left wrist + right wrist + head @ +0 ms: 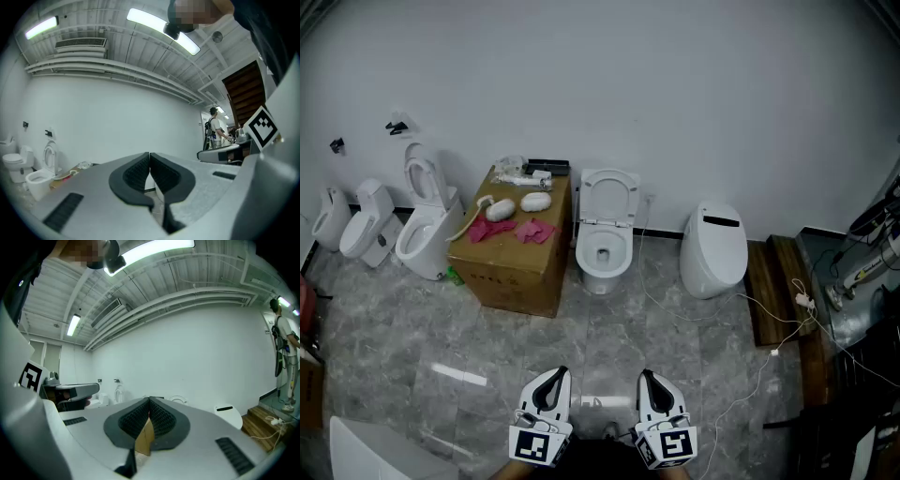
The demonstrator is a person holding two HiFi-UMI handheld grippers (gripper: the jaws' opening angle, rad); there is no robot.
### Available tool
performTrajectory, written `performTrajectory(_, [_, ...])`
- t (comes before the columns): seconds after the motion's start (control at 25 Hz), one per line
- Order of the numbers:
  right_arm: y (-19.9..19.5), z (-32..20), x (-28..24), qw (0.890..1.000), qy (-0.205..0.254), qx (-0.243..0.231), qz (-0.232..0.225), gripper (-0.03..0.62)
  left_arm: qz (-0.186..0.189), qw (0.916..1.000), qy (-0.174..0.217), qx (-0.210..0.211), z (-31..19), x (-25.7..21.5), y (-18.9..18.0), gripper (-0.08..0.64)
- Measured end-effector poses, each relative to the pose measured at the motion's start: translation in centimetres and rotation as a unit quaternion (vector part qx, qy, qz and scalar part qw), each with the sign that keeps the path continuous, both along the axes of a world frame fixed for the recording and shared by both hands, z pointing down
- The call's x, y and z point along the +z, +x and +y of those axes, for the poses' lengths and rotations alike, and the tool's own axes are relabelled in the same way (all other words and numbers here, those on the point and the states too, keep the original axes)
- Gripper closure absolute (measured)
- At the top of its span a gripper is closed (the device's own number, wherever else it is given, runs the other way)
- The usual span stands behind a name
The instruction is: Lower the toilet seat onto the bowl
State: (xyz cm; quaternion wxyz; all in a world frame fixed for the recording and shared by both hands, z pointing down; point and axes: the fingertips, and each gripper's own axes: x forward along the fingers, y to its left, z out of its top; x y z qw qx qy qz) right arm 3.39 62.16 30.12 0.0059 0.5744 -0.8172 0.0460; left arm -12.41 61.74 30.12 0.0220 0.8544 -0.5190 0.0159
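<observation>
A white toilet (604,251) stands against the far wall in the middle of the head view. Its seat and lid (609,197) are raised and lean back toward the wall; the bowl is open. The raised seat (179,400) also peeks over the jaws in the right gripper view. My left gripper (557,375) and right gripper (648,376) are low at the bottom of the head view, far from the toilet. On both, the jaws are shut, tips touching, with nothing between them. The left gripper (150,159) and right gripper (149,405) point toward the far wall.
A cardboard box (514,262) with a pink cloth (531,231) and white items on top stands left of the toilet. A closed white toilet (712,249) stands to the right, with more toilets (427,225) at the left. A wooden step (772,286) and loose cables (750,302) lie at the right.
</observation>
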Motion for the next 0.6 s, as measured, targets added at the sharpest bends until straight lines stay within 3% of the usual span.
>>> performTrajectory(0.48, [-1.4,0.2,0.1,1.0,-0.003,0.008,0.001,0.566,0.001,1.0,-0.004,0.008,-0.1,0.3,-1.4,0.549])
performTrajectory(0.6, [-1.9,-0.3,0.2,1.0,-0.004,0.009,0.002,0.566,0.018,0.9994,0.028,0.01,-0.6,-0.5,-1.8,0.549])
